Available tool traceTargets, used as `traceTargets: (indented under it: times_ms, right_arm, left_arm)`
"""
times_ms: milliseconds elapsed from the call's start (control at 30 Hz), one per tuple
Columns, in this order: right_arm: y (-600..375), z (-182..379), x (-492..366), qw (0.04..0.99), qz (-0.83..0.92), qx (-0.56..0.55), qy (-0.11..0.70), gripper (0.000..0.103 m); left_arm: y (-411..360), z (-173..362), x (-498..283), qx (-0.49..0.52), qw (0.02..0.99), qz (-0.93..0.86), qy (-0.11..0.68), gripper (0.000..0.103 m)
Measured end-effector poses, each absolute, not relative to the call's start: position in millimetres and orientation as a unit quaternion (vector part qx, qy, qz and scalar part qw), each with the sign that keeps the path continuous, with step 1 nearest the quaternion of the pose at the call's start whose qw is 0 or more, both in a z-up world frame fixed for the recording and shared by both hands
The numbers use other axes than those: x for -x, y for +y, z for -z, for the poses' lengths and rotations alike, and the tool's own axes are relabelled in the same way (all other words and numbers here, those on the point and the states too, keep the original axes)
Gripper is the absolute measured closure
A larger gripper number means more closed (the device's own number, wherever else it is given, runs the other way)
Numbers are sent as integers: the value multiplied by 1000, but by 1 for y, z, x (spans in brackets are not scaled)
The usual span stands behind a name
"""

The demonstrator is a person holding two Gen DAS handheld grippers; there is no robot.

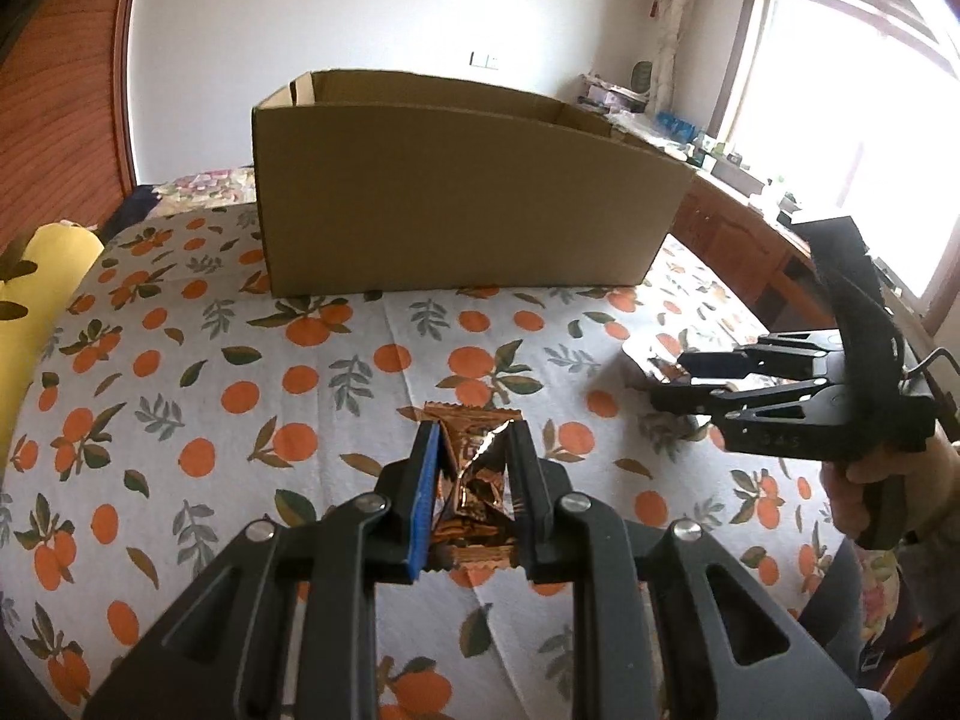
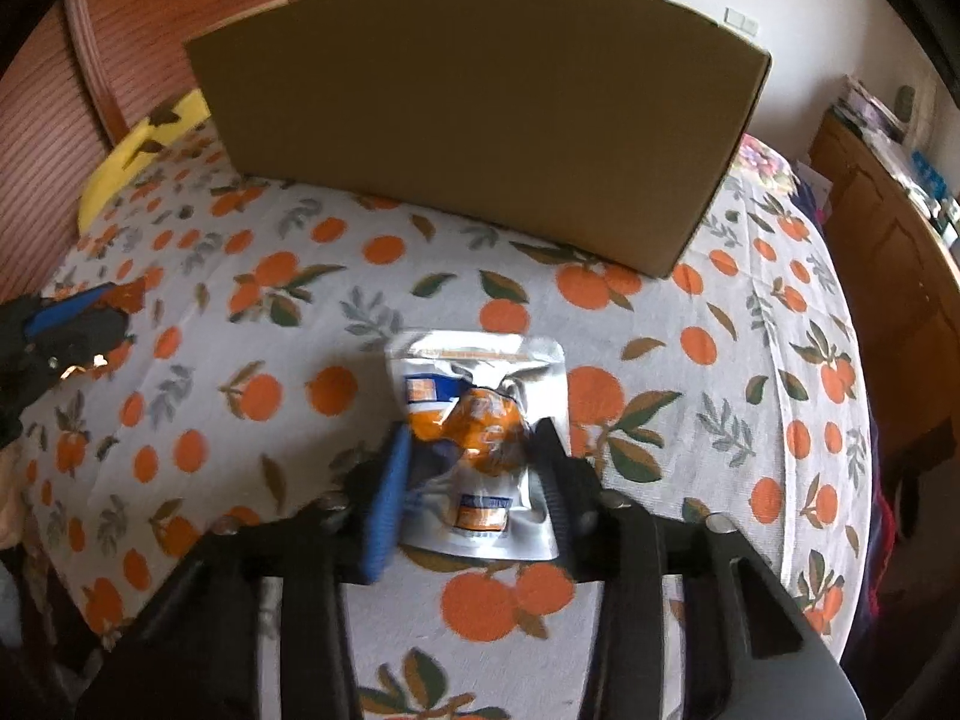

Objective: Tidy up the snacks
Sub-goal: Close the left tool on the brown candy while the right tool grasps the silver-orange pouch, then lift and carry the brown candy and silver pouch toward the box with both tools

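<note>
Gripping a copper-foil snack: left claw, low over the orange-print surface. Beyond, cardboard box. Clamped on a silver pouch lying on the cloth: right claw.

Left gripper: black fingers, one blue pad, silver screws. Right gripper: same build; black cable; bare-skinned hand.

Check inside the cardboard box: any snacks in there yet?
Cannot tell. The left wrist view shows only the cardboard box rim and upper inner walls, bare; its front wall hides the floor. The right wrist view shows just the outside. Both snack packets sit between fingers, over the tablecloth.
</note>
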State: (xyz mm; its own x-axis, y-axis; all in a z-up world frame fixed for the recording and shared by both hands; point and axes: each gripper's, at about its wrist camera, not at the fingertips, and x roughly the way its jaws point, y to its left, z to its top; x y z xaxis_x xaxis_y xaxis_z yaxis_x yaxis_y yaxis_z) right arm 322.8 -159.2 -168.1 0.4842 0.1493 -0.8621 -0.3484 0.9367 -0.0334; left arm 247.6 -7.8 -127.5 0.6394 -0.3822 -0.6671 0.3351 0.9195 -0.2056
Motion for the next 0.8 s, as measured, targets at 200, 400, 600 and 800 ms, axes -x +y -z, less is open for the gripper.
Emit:
traceTargets:
  times_ms: [200,400,600,800]
  right_arm:
    - [-158,167,-314,859,-150,93,480,65]
    - [-161,155,-304,866,-159,77,467,66]
    - [-162,140,-294,875,-162,74,450,76]
    - [-161,139,-294,875,-162,78,448,77]
  left_arm:
    - [-11,121,-234,28,907,203,368,84]
    - [-14,116,-226,26,909,203,364,84]
    - [-18,110,-220,21,911,202,359,84]
    - [-22,106,-217,15,912,202,357,83]
